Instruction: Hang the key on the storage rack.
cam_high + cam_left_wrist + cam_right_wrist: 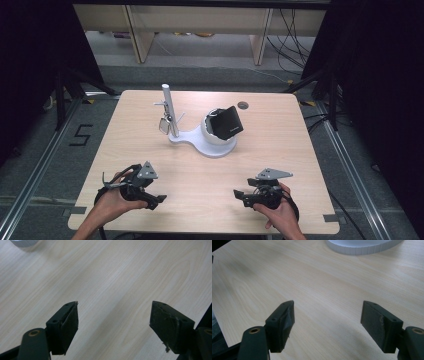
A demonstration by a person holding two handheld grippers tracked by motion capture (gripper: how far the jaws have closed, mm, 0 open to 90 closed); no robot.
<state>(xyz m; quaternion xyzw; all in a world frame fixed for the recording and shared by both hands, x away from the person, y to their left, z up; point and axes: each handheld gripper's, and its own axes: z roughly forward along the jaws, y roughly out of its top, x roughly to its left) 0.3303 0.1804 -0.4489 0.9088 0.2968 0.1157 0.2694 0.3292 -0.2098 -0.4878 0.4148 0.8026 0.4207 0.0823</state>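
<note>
A white stand (210,142) sits at the table's middle, with an upright white post (169,110) and a rounded holder. A black box-shaped object (227,122) rests tilted in that holder, and a small metallic piece (164,123) hangs from the post. My left gripper (159,200) is held low near the front left of the table, open, with bare wood between its jaws (113,315). My right gripper (239,196) is at the front right, open too, nothing between its jaws (328,315). The stand's white base edge (362,246) lies ahead of it.
The light wooden table (150,160) has a small round grommet (243,105) near its far edge. Black curtains flank both sides. Wooden furniture legs and cables lie on the floor behind. A corner of the white base (23,242) appears far ahead of the left gripper.
</note>
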